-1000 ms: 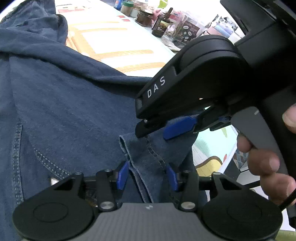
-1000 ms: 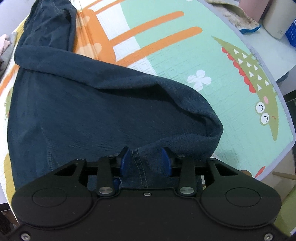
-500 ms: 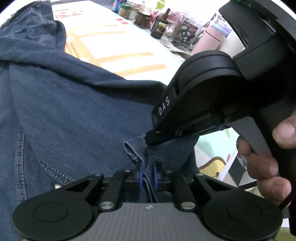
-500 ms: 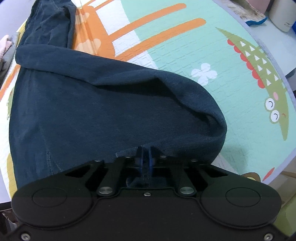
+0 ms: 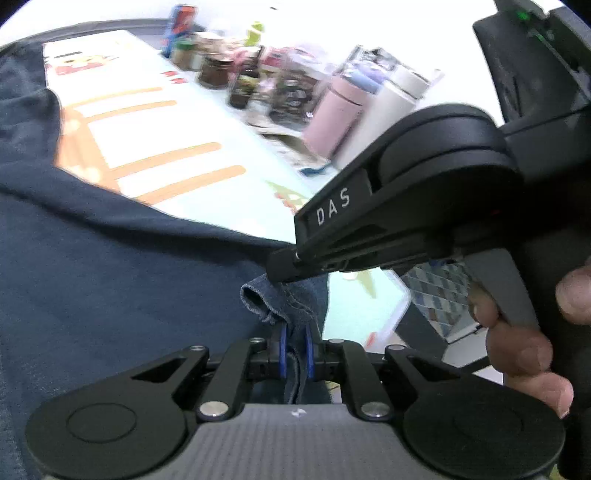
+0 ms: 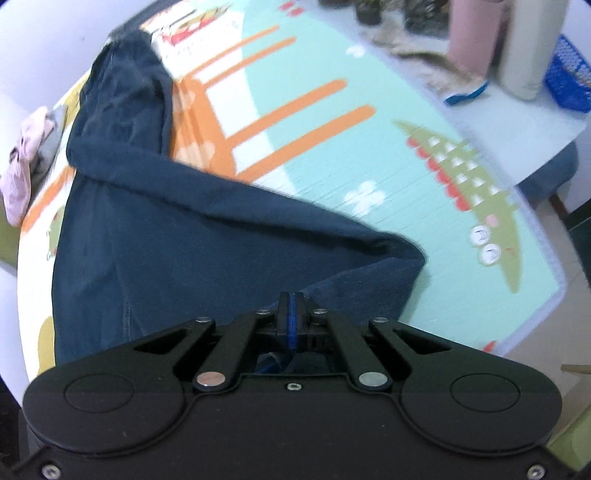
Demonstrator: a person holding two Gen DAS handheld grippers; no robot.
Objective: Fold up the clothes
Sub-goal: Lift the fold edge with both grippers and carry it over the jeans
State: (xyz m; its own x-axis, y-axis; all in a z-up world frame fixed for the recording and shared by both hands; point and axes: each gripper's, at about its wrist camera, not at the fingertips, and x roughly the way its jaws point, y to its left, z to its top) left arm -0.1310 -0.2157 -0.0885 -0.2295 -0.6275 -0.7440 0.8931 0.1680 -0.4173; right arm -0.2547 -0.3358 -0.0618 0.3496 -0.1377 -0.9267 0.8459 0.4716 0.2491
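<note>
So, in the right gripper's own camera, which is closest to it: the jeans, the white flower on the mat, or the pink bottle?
From the right gripper:
1. Jeans: clamped in its jaws, spreading left.
2. White flower printed on the mat, ahead and slightly right.
3. Pink bottle: far end of the table, upper right.

Left gripper (image 5: pixel 295 350) clamped on a stitched hem of the dark denim garment (image 5: pixel 110 288), blue pads pinching the cloth. Right gripper (image 5: pixel 280 264) just above, black, lettered "DAS", tip touching the same hem, gripped by a hand (image 5: pixel 524 339). Beyond, patterned mat (image 5: pixel 229 147); blurred jars (image 5: pixel 216 72), pink bottle (image 5: pixel 334 118), white bottle (image 5: pixel 388 114).
</note>
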